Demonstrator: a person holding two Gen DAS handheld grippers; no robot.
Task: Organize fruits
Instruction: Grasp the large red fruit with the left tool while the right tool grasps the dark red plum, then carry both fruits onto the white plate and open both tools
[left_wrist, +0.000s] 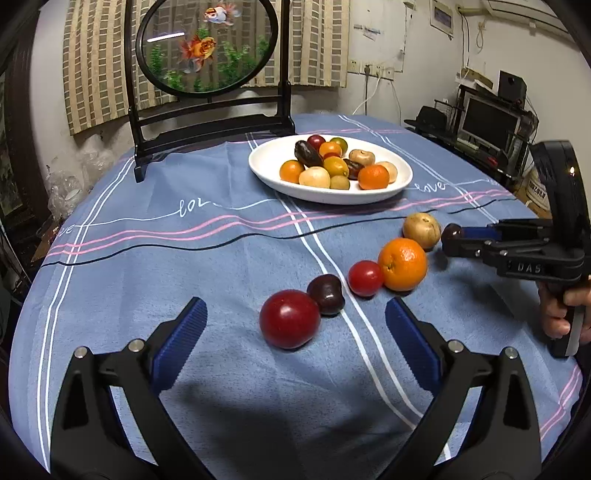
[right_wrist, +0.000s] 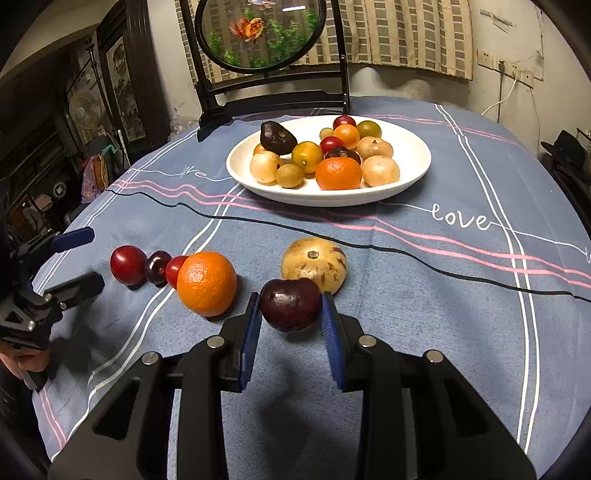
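My right gripper (right_wrist: 290, 300) is shut on a dark cherry (right_wrist: 290, 304), low over the blue tablecloth and just in front of a tan speckled fruit (right_wrist: 314, 264). In the left wrist view that cherry (left_wrist: 452, 233) shows at the right gripper's (left_wrist: 451, 242) tip. A row lies on the cloth: orange (left_wrist: 402, 264), small red tomato (left_wrist: 365, 277), another dark cherry (left_wrist: 327, 294), bigger red fruit (left_wrist: 290, 319). My left gripper (left_wrist: 295, 306) is open, its blue pads either side of and short of the red fruit. The white plate (left_wrist: 402, 184) behind holds several fruits.
A black stand with a round goldfish panel (left_wrist: 207, 48) rises at the table's back edge, behind the plate. The round table drops off to the left and right. A hand (left_wrist: 557, 314) holds the right gripper's handle. Shelves with a monitor (left_wrist: 487, 122) stand at the far right.
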